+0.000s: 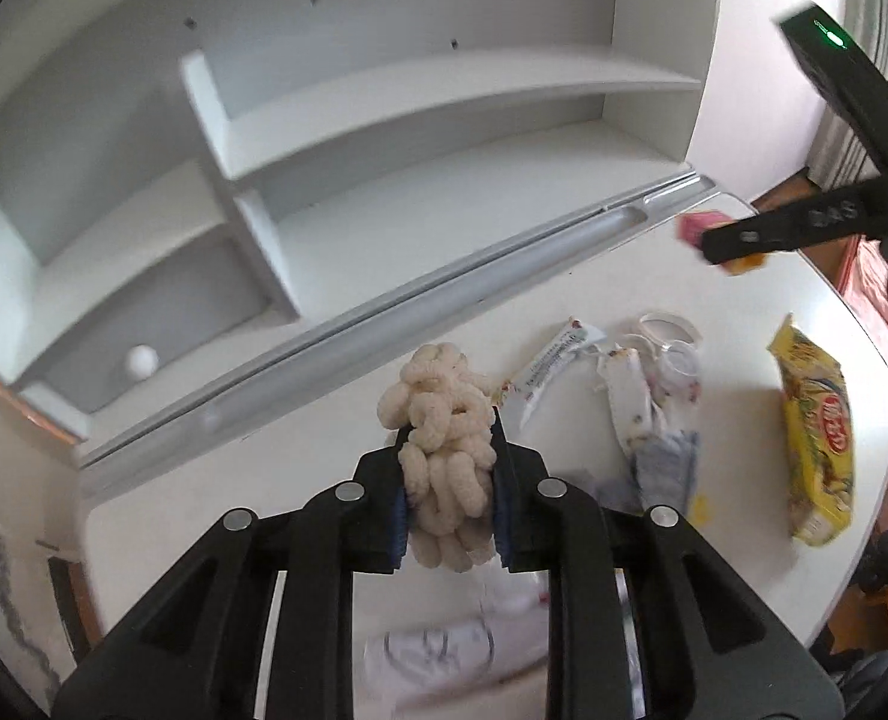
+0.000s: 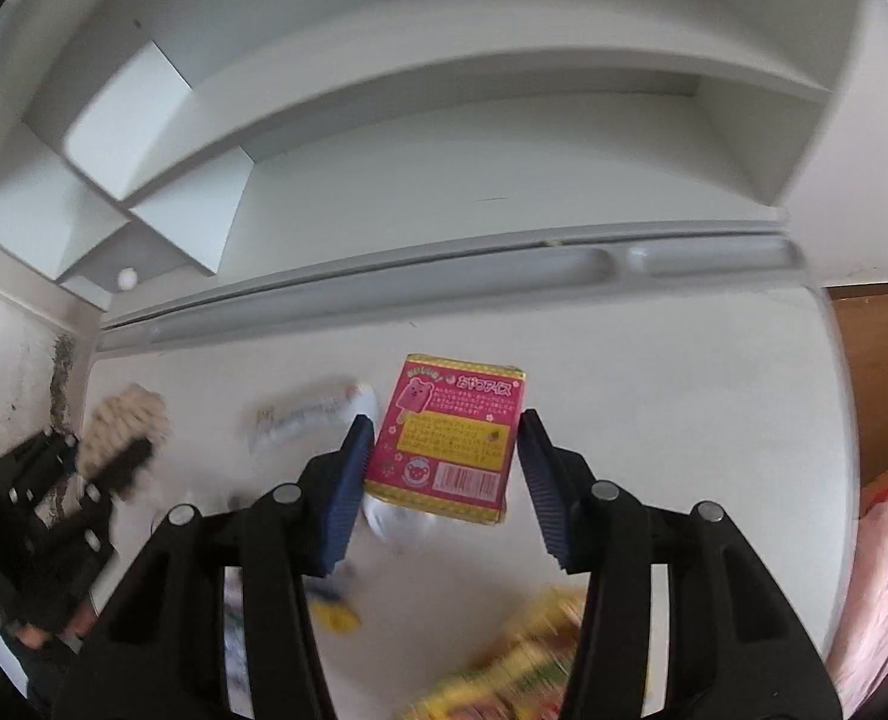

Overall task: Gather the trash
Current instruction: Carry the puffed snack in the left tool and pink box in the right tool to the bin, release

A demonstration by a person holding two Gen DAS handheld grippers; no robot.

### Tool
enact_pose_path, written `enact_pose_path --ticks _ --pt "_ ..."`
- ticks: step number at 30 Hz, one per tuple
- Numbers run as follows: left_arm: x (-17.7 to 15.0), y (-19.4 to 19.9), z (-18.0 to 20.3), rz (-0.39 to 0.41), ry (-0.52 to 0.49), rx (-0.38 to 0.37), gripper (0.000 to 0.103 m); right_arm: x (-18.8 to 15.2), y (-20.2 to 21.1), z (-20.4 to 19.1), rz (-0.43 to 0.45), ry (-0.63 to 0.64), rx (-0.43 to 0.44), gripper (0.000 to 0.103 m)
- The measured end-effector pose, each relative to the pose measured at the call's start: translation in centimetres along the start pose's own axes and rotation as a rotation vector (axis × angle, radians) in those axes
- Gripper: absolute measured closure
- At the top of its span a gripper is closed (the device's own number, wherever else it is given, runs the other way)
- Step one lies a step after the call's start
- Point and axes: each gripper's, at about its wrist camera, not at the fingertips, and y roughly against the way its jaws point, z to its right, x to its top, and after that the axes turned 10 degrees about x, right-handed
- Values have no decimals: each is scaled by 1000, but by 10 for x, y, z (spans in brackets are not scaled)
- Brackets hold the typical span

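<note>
A white desk (image 1: 336, 420) with an open shelf unit (image 1: 420, 138) along its back edge fills both views, and its top carries a scatter of rubbish. Nothing here shows a bin or bag for the trash, so the job looks to be at an early stage: two pieces are being picked up, and several more lie loose.

The largest loose piece is a yellow snack bag (image 1: 816, 438) lying near the desk's rounded right edge. Left of it, toward the middle, sit a heap of torn white wrappers (image 1: 630, 384) and a clear plastic ring (image 1: 666, 330). A crumpled white packet (image 1: 444, 654) lies close under the left gripper (image 1: 449, 468), partly hidden by it.

The right gripper (image 2: 444, 468) has a pink and yellow box (image 2: 444, 438) between its blue pads. The left pad looks to touch the box's edge, but a narrow gap shows at the right pad, so the jaws stand around the box, not yet squeezing it. Whether the box rests on the desk I cannot tell.

The left gripper pinches a cream-coloured cluster of puffed snack pieces (image 1: 444, 450), both pads pressed into its sides, the clump bulging above and below the jaws.
</note>
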Motion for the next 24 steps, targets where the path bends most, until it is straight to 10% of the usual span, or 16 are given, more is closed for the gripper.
enact_pose_path --ticks 8,16,24 --pt "8 57 59 70 15 -111 82 -102 115 73 146 -43 -69 54" --pt "24 98 241 147 -126 -426 82 -267 221 207 307 -259 -257 55" --pt "9 93 452 98 -376 -696 82 -408 235 320 353 -517 -343 76"
